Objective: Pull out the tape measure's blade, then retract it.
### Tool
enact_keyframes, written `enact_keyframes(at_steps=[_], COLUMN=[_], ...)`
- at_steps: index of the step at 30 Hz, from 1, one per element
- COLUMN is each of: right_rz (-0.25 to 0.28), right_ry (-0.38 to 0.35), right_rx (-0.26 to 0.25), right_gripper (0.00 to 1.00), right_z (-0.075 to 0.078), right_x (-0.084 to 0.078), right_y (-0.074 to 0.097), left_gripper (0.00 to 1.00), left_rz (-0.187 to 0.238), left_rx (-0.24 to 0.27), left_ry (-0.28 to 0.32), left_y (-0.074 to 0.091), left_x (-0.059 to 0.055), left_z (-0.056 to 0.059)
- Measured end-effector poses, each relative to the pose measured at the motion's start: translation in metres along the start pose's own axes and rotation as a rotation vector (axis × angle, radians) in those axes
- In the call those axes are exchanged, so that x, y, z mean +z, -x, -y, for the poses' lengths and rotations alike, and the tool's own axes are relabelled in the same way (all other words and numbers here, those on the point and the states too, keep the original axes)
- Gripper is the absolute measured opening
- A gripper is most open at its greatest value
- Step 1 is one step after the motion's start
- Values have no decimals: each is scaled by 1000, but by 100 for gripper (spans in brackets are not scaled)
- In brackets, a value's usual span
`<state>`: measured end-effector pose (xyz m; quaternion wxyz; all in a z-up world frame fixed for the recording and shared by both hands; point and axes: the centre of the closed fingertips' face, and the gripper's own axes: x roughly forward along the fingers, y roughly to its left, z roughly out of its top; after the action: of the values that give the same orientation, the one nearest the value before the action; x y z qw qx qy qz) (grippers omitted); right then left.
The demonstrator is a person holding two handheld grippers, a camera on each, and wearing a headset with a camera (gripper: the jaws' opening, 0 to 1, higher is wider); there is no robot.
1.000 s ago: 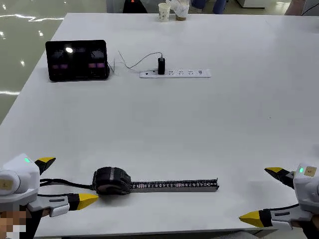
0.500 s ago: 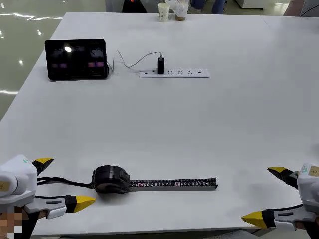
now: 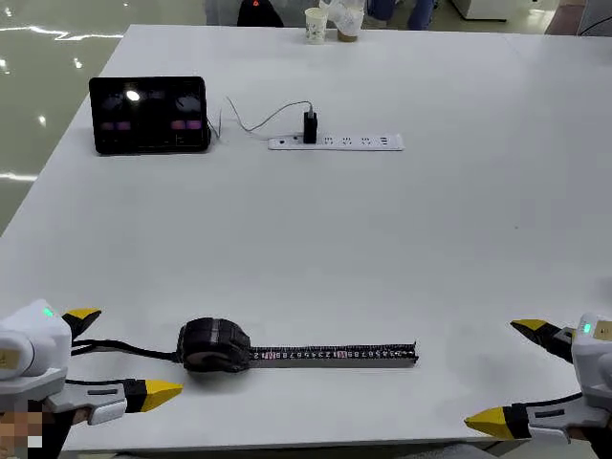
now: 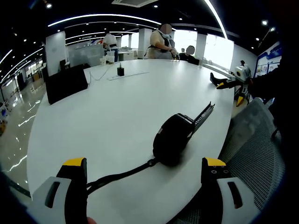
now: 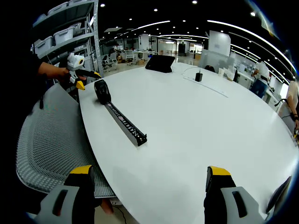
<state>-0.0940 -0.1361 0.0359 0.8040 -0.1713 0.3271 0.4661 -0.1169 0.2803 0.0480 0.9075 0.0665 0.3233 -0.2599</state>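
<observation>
Fingertips [image 3: 163, 389] on the left gripper [image 3: 124, 351] are yellow and spread wide apart, pinching nothing. One tip sits on each side of the single black strap [image 3: 115, 347] that trails left from the tape measure [image 3: 215, 345]. In the left gripper view the same two jaws of the left gripper [image 4: 144, 163] stand apart. The tape measure's dark case [image 4: 174, 136] lies on the table just beyond them, not touched. The right gripper [image 3: 504, 373] at the near right edge also has its two yellow fingertips [image 3: 485, 418] spread and holds nothing, so four yellow tips show in all. It is well apart from the tape measure. One blade [image 3: 335, 355] is drawn out of the case to the right and lies flat on the white table [image 3: 402, 239]. Its end points toward the right gripper without reaching it. In the right gripper view the blade [image 5: 125, 123] runs from the case at far left toward the open jaws. Farther off stand one dark screen [image 3: 148, 115] at far left and one white power strip [image 3: 349, 142] carrying one black plug [image 3: 310, 126] with a thin cable [image 3: 258, 120]. Two paper cups [image 3: 315, 24] sit at the far edge.
</observation>
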Motion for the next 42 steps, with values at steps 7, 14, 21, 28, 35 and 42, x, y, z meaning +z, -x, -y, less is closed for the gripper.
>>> enact_keyframes(at_steps=[7,14,21,28,35,42], right_rz=[-35,-75,-158,-166,-204,-207], right_ry=[36,94,158,204,270,319], right_rx=[10,29,52,69,116,142], right_gripper=[99,99,99,99,99,99], right_z=[2,2,0,0,-3,-4], right_x=[2,8,12,27,32,44], right_y=[-4,-11,-13,-21,-34,-43], left_gripper=[99,99,99,99,99,99], left_rz=[-2,-17,-27,-37,-16,19], left_rx=[6,62,42,85,136,147], left_ry=[35,17,41,127,154,248], left_y=[-1,-8,-17,-27,-34,-42], left_x=[3,15,24,28,32,36], left_z=[5,19,32,33,40,46])
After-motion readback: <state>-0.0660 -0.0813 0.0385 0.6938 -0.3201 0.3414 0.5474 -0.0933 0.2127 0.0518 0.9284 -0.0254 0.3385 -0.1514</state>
